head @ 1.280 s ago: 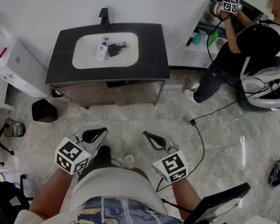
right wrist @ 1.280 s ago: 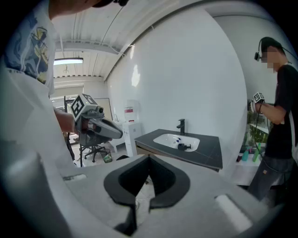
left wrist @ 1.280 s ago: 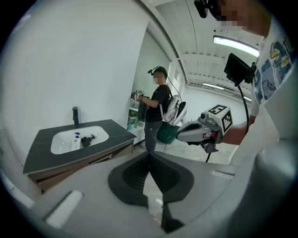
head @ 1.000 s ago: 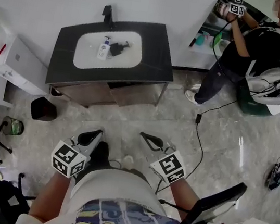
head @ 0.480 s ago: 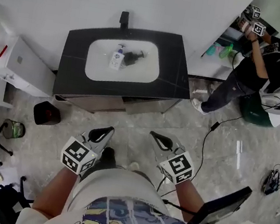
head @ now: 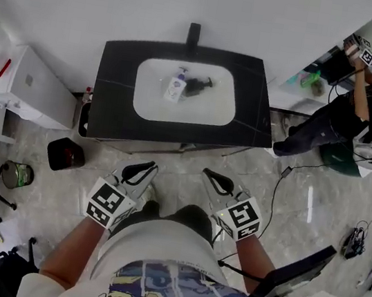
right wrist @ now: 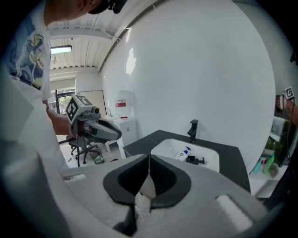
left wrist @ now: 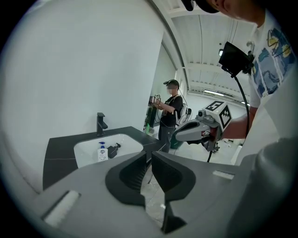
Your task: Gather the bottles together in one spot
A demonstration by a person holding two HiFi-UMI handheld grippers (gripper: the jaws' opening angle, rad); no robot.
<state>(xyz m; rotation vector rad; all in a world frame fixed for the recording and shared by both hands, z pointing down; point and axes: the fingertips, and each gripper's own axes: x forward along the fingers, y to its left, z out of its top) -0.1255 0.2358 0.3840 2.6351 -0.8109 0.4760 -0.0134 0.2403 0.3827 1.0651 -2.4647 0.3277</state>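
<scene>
A white pump bottle (head: pixel 175 87) with a blue top lies in the white basin of a black sink counter (head: pixel 116 105). A black bottle (head: pixel 197 86) lies just right of it. Both also show in the left gripper view, white (left wrist: pixel 100 152) and black (left wrist: pixel 113 149), and in the right gripper view, white (right wrist: pixel 182 155) and black (right wrist: pixel 195 160). My left gripper (head: pixel 142 170) hangs over the floor well short of the counter. Its jaws are opening, a thin slit apart (left wrist: pixel 149 155), with nothing between them. My right gripper (head: pixel 214 181) is beside it, shut and empty (right wrist: pixel 149 158).
A black faucet (head: pixel 193 32) stands behind the basin. A white cabinet (head: pixel 34 92) and a black bin (head: pixel 65 154) are left of the counter. At the far right another person (head: pixel 359 116) works at a shelf holding green bottles (head: pixel 311 80). A cable (head: pixel 273 193) trails over the floor.
The sink counter has shifted right and toward the middle of the head view as I turned to face it. Both grippers stay low in front of my body.
</scene>
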